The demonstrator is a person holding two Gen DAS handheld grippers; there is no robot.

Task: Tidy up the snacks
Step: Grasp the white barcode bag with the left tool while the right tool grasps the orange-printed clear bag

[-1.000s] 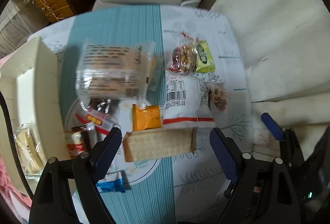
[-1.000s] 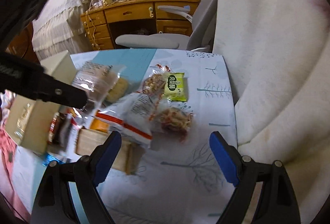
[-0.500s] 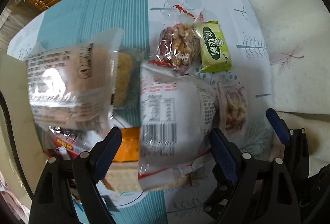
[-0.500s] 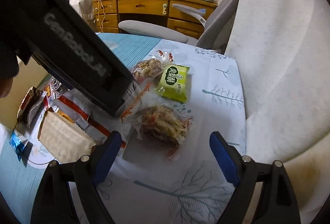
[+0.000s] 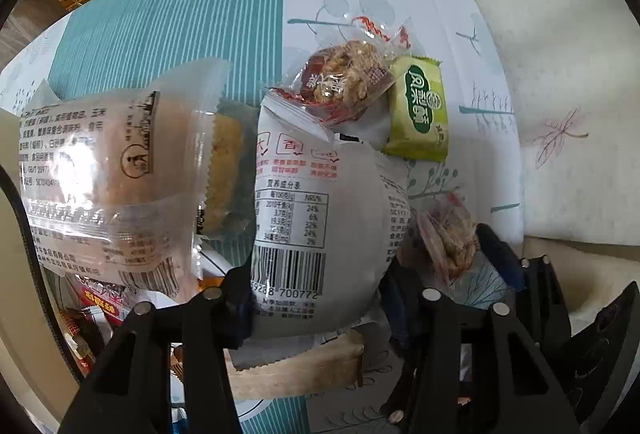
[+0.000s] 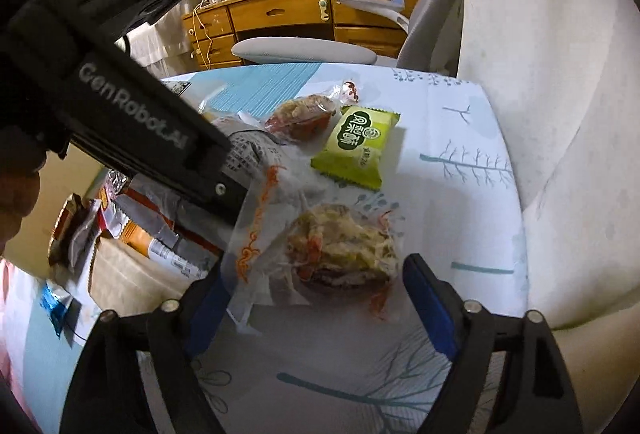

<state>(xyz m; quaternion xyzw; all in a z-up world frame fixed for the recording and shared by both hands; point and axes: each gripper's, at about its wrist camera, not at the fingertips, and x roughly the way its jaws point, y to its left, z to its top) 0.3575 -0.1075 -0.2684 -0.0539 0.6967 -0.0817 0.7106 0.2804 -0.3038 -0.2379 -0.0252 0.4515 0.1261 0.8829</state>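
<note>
The white snack packet (image 5: 320, 234), barcode and nutrition table facing up, fills the lower middle of the left wrist view, and the left gripper (image 5: 316, 310) has closed on it: both dark pads press into its puffed sides low in the frame. Under its near end lies a tan wrapped bar (image 5: 304, 370), crosswise. To the left a clear-wrapped cake (image 5: 100, 186) with printed text overlaps a smaller yellowish cake (image 5: 224, 170); red-labelled packets (image 5: 100, 302) crowd the lower left corner. Just right of the white packet sits a clear wrapper with a crumbly nut snack (image 5: 448, 238), the right gripper's dark frame (image 5: 532, 298) beside it.

In the right wrist view that same nut snack (image 6: 340, 250) lies between the blue pads of the right gripper (image 6: 312, 302). The jaws have just been closing but are apart; the left pad is at the wrapper's edge, the right pad is clear of it. The left tool's black body (image 6: 132, 114) crosses the upper left.

Farther up, a green pineapple-cake packet (image 6: 356, 146) rests beside a red-and-clear nut brittle packet (image 6: 300, 114) on the tablecloth (image 6: 460, 138), white with tree prints and a teal striped band. Beyond the table edge stand a grey office chair (image 6: 304, 50) and a wooden desk (image 6: 280, 10) with drawers.
</note>
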